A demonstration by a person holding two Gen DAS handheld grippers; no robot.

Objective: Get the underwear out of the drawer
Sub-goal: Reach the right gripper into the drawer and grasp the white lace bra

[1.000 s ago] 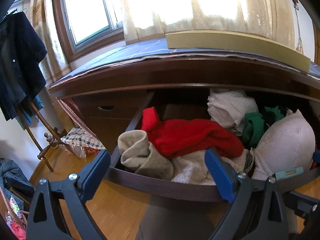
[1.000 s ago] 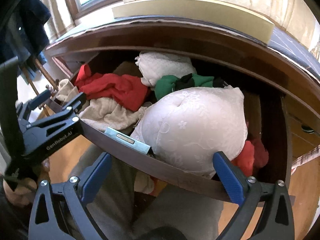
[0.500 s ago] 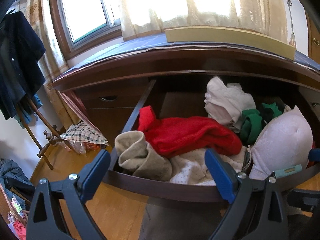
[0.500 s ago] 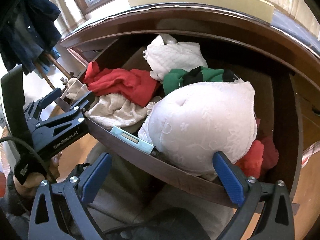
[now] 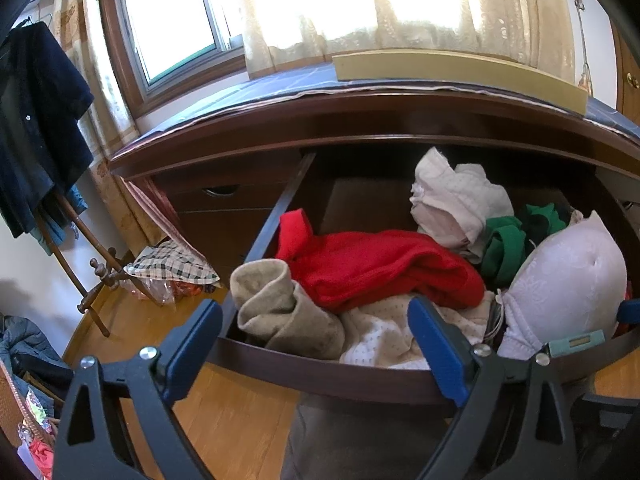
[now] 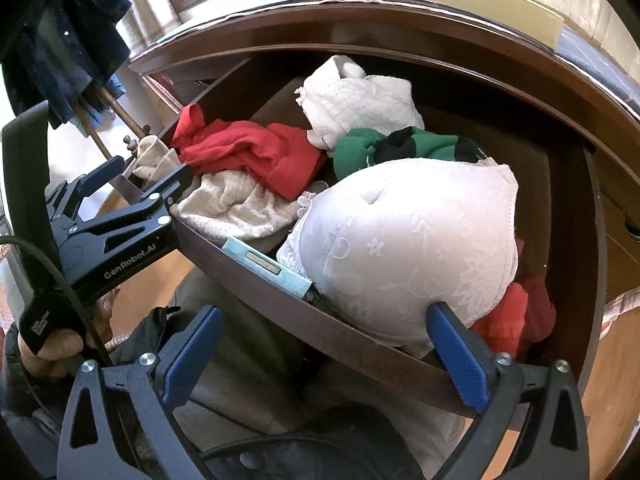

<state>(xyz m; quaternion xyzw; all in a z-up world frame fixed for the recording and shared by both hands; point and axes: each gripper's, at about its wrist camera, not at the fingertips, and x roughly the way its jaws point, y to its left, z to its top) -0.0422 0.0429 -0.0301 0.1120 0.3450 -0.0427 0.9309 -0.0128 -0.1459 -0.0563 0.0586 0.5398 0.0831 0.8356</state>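
The dark wooden drawer [image 5: 360, 376] [image 6: 256, 276] stands pulled out and is full of garments. A white lace bra [image 6: 404, 244] [image 5: 564, 284] bulges over its front right edge. Beside it lie a red garment [image 5: 380, 264] [image 6: 256, 152], a beige sock-like piece [image 5: 280, 308], a dotted cream piece [image 6: 236, 204], a green and black item [image 6: 400, 148] and a white bundle [image 6: 360, 100]. My left gripper [image 5: 316, 348] hovers open in front of the drawer's left front edge. My right gripper [image 6: 324, 352] is open just before the bra, holding nothing.
A light blue tag [image 6: 268, 266] is fixed on the drawer front. The person's legs in grey trousers [image 6: 248, 352] are below the drawer. A coat rack with dark clothes [image 5: 36, 120] stands left. A yellowish board [image 5: 460, 72] lies on the dresser top under the window.
Both grippers have risen and tipped downward, so more of the drawer's inside shows. Both stay open and empty; the clothes have not moved.
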